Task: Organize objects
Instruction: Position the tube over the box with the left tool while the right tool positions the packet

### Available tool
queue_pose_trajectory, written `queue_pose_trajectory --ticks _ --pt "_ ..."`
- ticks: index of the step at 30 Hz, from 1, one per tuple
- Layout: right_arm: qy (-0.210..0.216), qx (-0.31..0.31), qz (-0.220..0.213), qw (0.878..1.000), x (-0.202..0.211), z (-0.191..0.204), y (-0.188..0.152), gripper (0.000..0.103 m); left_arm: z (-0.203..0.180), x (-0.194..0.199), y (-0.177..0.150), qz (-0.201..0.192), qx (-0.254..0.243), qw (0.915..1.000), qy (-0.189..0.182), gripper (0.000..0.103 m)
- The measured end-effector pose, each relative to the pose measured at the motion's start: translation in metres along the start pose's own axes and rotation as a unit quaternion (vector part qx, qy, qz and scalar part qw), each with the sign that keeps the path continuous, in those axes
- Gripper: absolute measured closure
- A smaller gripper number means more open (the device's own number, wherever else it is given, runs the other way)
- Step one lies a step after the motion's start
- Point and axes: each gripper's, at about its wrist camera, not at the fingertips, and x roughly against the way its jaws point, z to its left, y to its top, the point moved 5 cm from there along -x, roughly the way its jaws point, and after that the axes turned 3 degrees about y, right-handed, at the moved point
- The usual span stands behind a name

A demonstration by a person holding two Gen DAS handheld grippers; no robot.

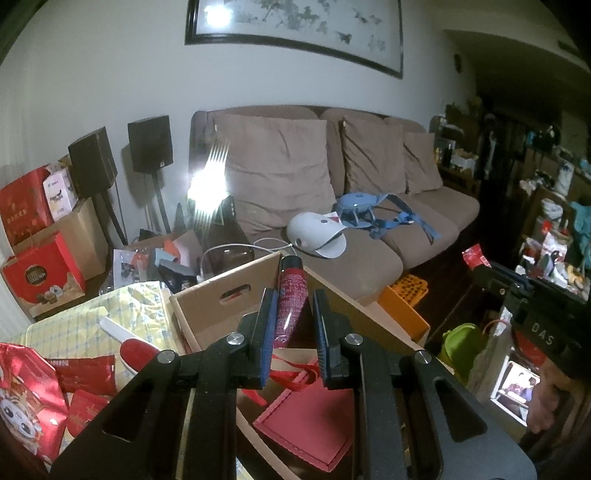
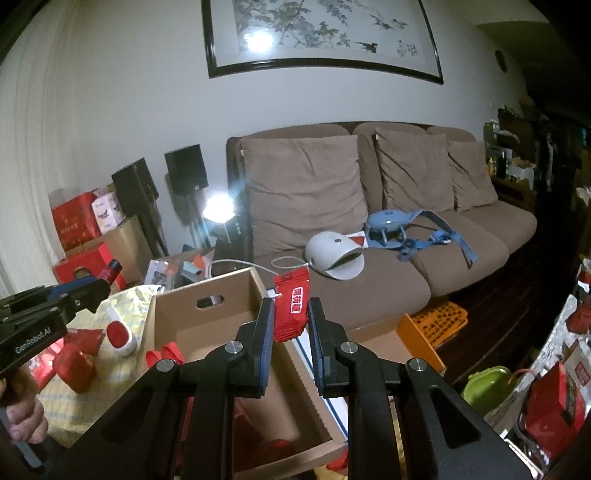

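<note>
Left gripper [image 1: 293, 328] pinches a red tube [image 1: 291, 295], cap end pointing away, jaws pressed on its lower body; it hangs over the open box [image 1: 207, 314], likely so the tube can drop straight in. Right gripper [image 2: 290, 325] pinches a red sachet [image 2: 291, 308] by its lower half, also above the box, toward its right wall, same reason by my guess. Both hands loaded at once: looks like two items go in per trip.

In the box: one flat red bag [image 1: 310, 424] with ribbon handles lying on the floor, plus other red bits I can't count.

Left of the box on the yellow checked cloth [image 1: 74, 328]: one white-and-red oval thing [image 2: 120, 332], and about three red packets [image 1: 86, 373] waiting to be sorted; the exact count is unclear.

One orange crate [image 2: 432, 321] sits just right of the box, and one green container [image 2: 487, 384] lies lower right.

Farther back: one sofa [image 2: 388, 288] with three cushions; on it one white helmet-like item [image 2: 334, 253] and one blue harness [image 2: 410, 230], lying near each other. Two black speakers [image 2: 184, 168] stand left of the sofa, and one framed painting [image 2: 317, 33] hangs on the wall.
</note>
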Motion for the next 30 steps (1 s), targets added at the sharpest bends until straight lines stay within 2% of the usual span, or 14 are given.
queue_pose_trajectory --ticks 20,30 --pt "0.018 0.021 0.042 0.999 -0.024 0.011 -0.014 0.086 0.006 -0.031 -0.015 0.031 0.004 0.9994 -0.012 0.085" --pt "0.021 0.022 0.055 0.998 -0.032 0.013 -0.019 0.086 -0.003 -0.033 0.004 0.008 -0.03 0.9995 -0.011 0.085"
